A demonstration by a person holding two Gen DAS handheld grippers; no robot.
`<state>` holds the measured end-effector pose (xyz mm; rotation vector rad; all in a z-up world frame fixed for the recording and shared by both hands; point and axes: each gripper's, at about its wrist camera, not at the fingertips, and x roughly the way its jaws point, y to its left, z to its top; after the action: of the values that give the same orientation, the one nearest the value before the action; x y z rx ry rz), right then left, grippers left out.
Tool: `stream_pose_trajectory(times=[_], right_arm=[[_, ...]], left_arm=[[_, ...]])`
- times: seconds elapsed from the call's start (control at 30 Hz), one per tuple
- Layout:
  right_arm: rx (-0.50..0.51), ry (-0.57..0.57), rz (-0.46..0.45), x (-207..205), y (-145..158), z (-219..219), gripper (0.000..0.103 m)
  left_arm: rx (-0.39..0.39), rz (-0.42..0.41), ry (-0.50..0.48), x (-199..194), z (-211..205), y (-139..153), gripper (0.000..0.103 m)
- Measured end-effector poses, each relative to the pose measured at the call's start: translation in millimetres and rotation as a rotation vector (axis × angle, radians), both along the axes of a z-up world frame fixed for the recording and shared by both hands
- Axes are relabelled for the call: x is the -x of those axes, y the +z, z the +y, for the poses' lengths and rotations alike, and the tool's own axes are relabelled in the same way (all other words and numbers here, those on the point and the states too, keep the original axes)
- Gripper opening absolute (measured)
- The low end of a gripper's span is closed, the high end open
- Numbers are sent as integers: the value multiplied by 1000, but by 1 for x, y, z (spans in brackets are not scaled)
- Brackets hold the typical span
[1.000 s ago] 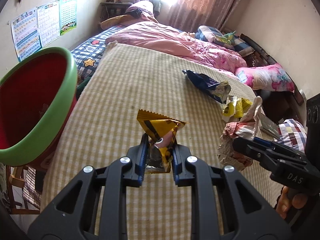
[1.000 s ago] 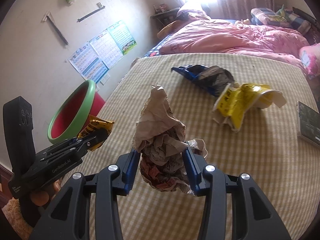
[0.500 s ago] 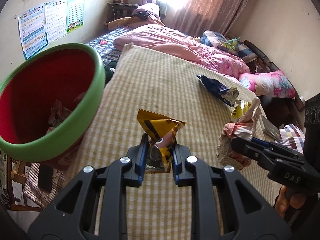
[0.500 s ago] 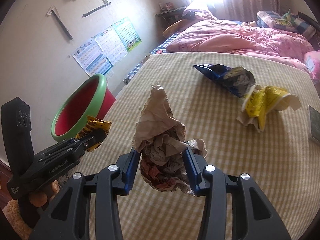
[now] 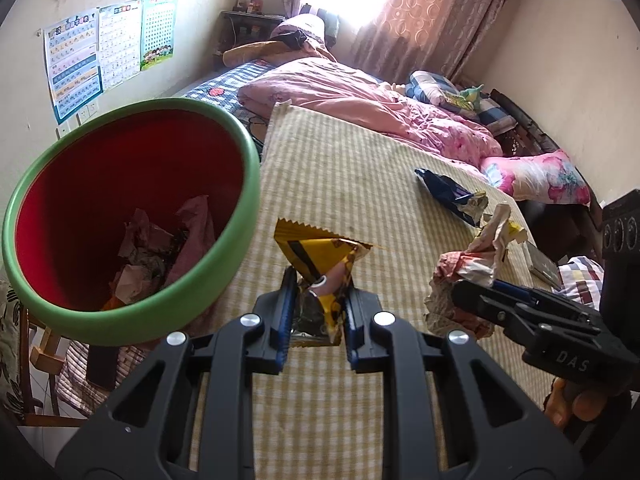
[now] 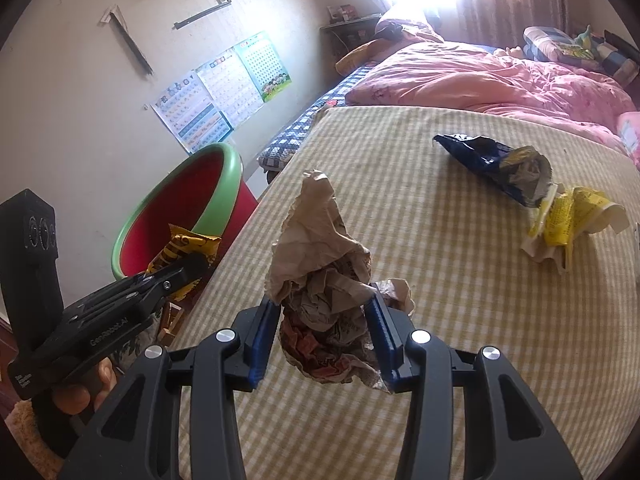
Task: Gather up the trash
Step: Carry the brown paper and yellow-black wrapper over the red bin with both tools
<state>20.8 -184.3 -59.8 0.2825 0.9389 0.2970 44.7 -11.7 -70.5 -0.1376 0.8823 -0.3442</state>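
Yellow snack wrapper (image 5: 320,276) pinched tight in left gripper (image 5: 316,312), held above checked bed cover (image 5: 352,168), just right of bin rim. Crumpled brown paper wad (image 6: 324,280) clamped btwn pads of right gripper (image 6: 324,332), over cover. Red bin w/ green rim (image 5: 240,184) at bed's left edge; holds crumpled paper + wrappers (image 5: 156,248) at bottom. Still on cover: blue chip bag (image 6: 492,164), yellow wrapper (image 6: 568,216), touching each other, well apart from bin. Pink quilt (image 5: 360,112) behind.

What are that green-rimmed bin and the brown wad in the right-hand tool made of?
The bin looks like moulded plastic: smooth green rim, even red inside with a soft sheen. The wad looks like matte brown paper: sharp creases, printed patches, stiff peaks holding their shape.
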Motion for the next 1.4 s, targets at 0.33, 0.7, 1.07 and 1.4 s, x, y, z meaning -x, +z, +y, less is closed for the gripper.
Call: stream_pose_trajectory(times=[0.33, 0.7, 1.07, 1.4], right_arm=[[2, 15, -22, -10, 8, 28, 43], [16, 29, -29, -14, 10, 56, 43], [30, 50, -46, -23, 16, 88, 43], [19, 70, -69, -40, 25, 117, 44]], left_arm=[[3, -26, 10, -5, 30, 13, 21], [10, -40, 37, -12, 67, 17, 21], [16, -48, 70, -19, 104, 18, 21], [5, -64, 87, -34, 131, 18, 21]])
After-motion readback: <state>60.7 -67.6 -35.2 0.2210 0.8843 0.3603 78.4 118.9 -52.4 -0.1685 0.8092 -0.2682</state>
